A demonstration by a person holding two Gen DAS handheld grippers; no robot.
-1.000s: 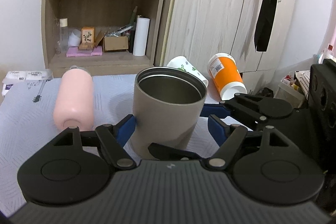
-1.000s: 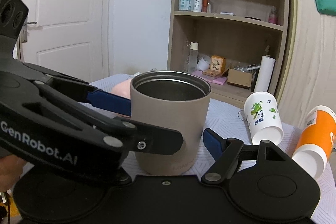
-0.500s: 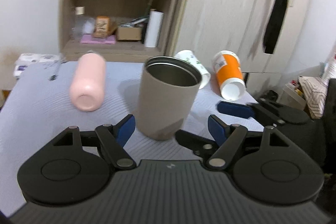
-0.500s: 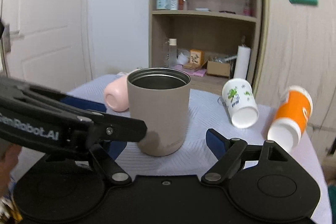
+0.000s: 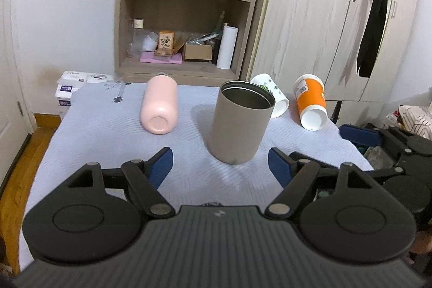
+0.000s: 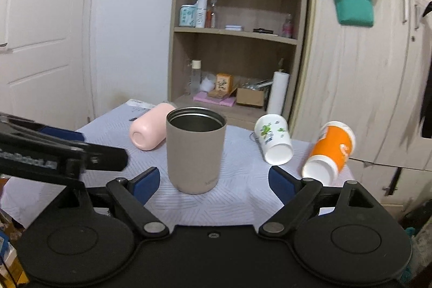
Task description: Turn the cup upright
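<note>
A taupe steel-lined cup (image 5: 239, 123) stands upright, mouth up, in the middle of the table; it also shows in the right wrist view (image 6: 195, 151). My left gripper (image 5: 220, 166) is open and empty, a little short of the cup. My right gripper (image 6: 213, 182) is open and empty, also short of it. Neither touches the cup. The right gripper shows at the right edge of the left wrist view (image 5: 383, 139); the left gripper shows at the left of the right wrist view (image 6: 54, 155).
A pink bottle (image 5: 159, 105) lies on its side left of the cup. A white floral cup (image 5: 270, 93) and an orange cup (image 5: 310, 101) lie on their sides behind and to the right. The table has a pale blue cloth (image 5: 102, 131). A shelf unit (image 5: 186, 7) stands behind.
Both grippers have drawn back from the upright taupe cup, which had stood between their open jaws. The cup has stayed in place and now looks smaller and farther.
</note>
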